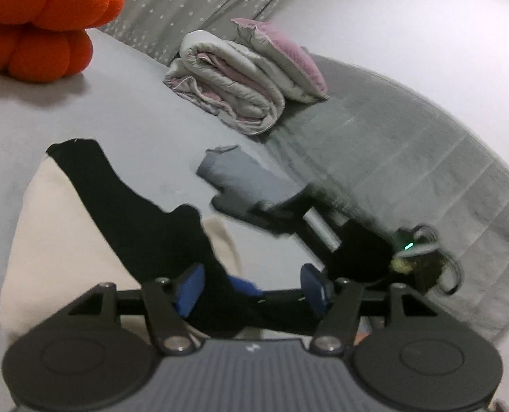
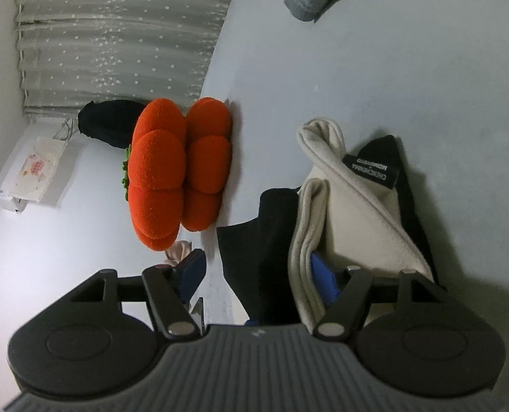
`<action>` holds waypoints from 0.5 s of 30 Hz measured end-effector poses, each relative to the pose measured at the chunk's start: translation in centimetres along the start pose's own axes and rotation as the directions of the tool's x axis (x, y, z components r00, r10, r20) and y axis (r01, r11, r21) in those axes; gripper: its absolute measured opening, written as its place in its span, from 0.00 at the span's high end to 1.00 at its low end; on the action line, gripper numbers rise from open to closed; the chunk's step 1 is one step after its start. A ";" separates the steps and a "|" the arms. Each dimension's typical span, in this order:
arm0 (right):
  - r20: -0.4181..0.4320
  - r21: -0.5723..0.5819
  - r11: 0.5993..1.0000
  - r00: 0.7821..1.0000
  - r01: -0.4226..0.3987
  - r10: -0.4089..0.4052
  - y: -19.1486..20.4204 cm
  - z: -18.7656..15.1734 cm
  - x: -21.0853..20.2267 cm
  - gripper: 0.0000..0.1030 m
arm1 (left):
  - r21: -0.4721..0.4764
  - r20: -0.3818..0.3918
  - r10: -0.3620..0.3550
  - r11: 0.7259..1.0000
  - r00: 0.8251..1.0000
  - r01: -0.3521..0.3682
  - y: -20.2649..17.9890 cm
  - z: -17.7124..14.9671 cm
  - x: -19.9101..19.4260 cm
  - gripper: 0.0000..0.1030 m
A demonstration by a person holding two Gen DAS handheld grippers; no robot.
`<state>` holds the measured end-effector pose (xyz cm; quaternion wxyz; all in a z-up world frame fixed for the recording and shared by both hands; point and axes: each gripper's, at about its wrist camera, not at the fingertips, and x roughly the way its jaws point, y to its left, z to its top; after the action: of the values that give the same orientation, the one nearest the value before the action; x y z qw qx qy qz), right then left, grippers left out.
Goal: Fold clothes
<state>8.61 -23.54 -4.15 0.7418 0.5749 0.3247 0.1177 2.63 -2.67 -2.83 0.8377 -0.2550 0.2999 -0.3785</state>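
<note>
Nearest the lens in both views: the grey ribbed gripper housing, linkage arms and blue pads.

Left tongs (image 1: 252, 290): jaws stand apart. Black fabric of the cream-and-black garment (image 1: 144, 219) runs between the pads and drapes over the bar. It lies against the left pad (image 1: 190, 290), but the right pad is bare with a gap beside it. So released, not clenched. The cloth is merely lying there.

Right tongs (image 2: 261, 283): also parted. One pad (image 2: 325, 283) is tucked into the cream folds of the garment (image 2: 337, 213), the other stands off to the side over bare sheet. No pinch visible, so I read it as released.

Garment location: on the light grey bed (image 1: 124, 110), right in front of both tongs, bunched in layers. Cream panels overlap, black panels sit beneath and beside them, and a black label faces up in the right view. Partly folded, not yet squared.

Other items:
- orange plush cushion (image 2: 179, 171) at the bed's edge
- rolled quilt (image 1: 234, 86) further up the bed
- grey knit piece (image 1: 240, 175) lying apart, near the right gripper as seen from the left camera

Step, my judgement: a fold has been laid down and both tongs have let go; regrasp comes next.

Next move calls for:
- clearing the left tongs of the draped black cloth without dragging the layers open
- picking one clean edge or corner per side. The cream layers are stacked close, so there is a risk of pinching too many plies.
- lifting both sides together to keep the fold line straight
</note>
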 end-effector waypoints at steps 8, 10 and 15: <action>0.028 -0.199 0.971 0.991 0.135 -0.132 1.7 -1.7 1.3 0.52 | -0.035 0.140 0.202 0.979 0.969 -0.199 2.3 2.0 -3.6 0.45; 0.051 -0.283 0.942 0.983 0.182 -0.174 2.6 -2.4 1.8 0.65 | -0.061 0.140 0.253 0.967 0.957 -0.246 3.1 2.1 -3.6 0.45; 0.132 -0.422 0.873 0.970 0.243 -0.206 4.6 -3.5 1.4 0.77 | -0.101 0.106 0.333 0.941 0.937 -0.323 4.3 2.2 -2.8 0.66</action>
<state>8.45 -18.65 -0.85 0.8727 0.3576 0.3236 0.0762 4.70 2.49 -3.25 0.8945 -0.2583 0.3021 -0.2048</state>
